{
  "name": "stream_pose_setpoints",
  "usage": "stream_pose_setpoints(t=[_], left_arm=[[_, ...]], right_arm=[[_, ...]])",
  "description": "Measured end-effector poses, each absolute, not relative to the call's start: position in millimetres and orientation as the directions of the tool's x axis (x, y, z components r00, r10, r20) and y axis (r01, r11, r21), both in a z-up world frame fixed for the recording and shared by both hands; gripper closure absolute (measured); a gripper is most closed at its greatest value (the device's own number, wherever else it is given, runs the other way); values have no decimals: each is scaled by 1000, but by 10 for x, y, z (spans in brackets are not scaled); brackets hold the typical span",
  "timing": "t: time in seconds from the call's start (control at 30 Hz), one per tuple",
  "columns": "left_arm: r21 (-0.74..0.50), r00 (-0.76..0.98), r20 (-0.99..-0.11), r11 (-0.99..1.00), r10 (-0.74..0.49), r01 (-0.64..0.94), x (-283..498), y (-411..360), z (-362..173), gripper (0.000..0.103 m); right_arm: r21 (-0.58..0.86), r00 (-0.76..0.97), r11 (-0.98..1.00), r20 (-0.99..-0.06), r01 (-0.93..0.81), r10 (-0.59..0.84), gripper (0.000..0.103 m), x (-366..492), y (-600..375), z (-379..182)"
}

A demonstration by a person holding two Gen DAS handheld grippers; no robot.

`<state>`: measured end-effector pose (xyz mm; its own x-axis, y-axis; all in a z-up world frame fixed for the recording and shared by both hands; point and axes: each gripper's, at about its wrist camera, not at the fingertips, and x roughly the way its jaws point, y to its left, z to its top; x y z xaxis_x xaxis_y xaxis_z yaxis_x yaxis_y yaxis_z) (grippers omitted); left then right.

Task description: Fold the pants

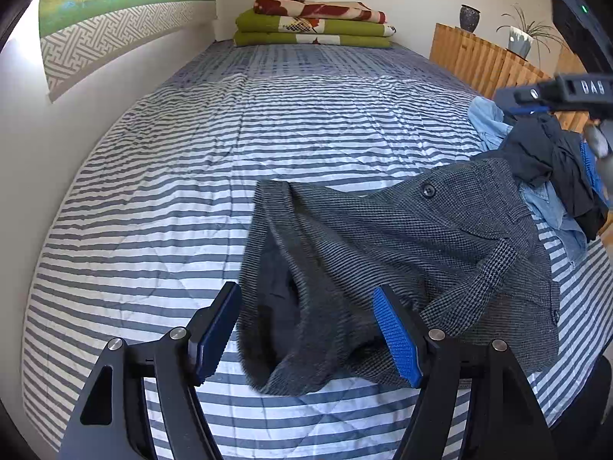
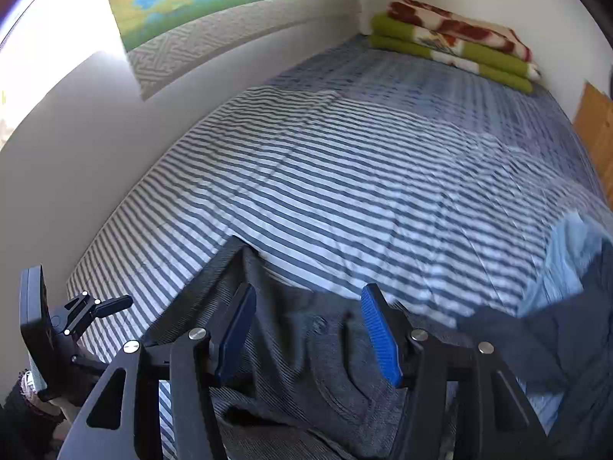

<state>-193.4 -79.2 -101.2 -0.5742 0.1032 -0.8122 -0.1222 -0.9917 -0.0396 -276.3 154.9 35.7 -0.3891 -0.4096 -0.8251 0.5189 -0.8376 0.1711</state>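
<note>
Your grey pants (image 1: 383, 253) lie rumpled on the bed (image 1: 191, 176), from centre toward 4 o'clock in the left view. Left tool (image 1: 306, 329) and right tool (image 2: 308, 335) are both spread, pinching nothing. You're probably between grips; next, flatten the legs.

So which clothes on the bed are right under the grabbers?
The grey checked pants, spread on the striped bedspread. The light blue shirt and dark garment sit heaped apart at the bed's edge.
</note>
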Motion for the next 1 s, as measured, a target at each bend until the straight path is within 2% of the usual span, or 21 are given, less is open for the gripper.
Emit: stream_pose_setpoints(t=[0.1,0.17,0.23,0.37,0.43,0.5,0.57,0.6,0.63,0.67,0.73,0.9,0.93,0.97,1.0], left_arm=[[-94,-547,-816,-976,188,-196,-1923,-520,-1067,27],[-109,-544,-807,-963,231,-248,-1890,-249,-1074,19],[-132,-529,-795,-936,295,-325,-1850,76,-1059,15],[-103,-509,-798,-905,322,-412,-1771,612,-1106,14],[-157,-477,-807,-906,347,-393,-1843,743,-1188,14],[-178,-452,-820,-908,350,-379,-1868,845,-1263,27],[-155,-429,-844,-912,322,-379,-1864,912,-1337,58],[-155,-418,-850,-910,321,-384,-1831,931,-1350,61],[-161,-408,-852,-905,328,-394,-1772,943,-1347,62],[-172,-394,-853,-897,343,-408,-1690,923,-1358,65],[-206,-353,-861,-886,366,-416,-1519,885,-1340,67],[-203,-343,-865,-879,368,-432,-1091,718,-1226,65],[-172,-367,-865,-890,341,-422,-1045,657,-1197,58],[-141,-395,-864,-903,313,-407,-1013,591,-1169,44],[-113,-422,-861,-916,283,-385,-1004,506,-1145,36]], right_arm=[[153,-381,-882,-859,447,-342,44,-2552,2144,20],[146,-352,-912,-890,384,-291,44,-2458,2480,-253],[162,-323,-936,-909,312,-265,44,-2383,2795,-496],[257,-271,-938,-909,234,-317,44,-2383,3050,-791],[261,-285,-929,-899,262,-333,44,-2446,2956,-789],[254,-293,-923,-894,289,-338,44,-2537,2807,-787],[254,-281,-918,-897,304,-341,45,-2611,2616,-813],[271,-266,-908,-894,319,-360,50,-2623,2534,-806],[287,-249,-895,-891,342,-381,74,-2617,2459,-776],[271,-257,-894,-892,356,-372,83,-2599,2409,-717],[278,-277,-879,-874,387,-398,90,-2565,2354,-553],[366,-324,-848,-806,383,-495,92,-2755,2355,-69],[364,-347,-851,-796,379,-495,97,-2835,2335,24],[363,-374,-855,-785,370,-495,100,-2938,2301,104],[380,-377,-852,-776,361,-506,100,-3050,2263,151]])
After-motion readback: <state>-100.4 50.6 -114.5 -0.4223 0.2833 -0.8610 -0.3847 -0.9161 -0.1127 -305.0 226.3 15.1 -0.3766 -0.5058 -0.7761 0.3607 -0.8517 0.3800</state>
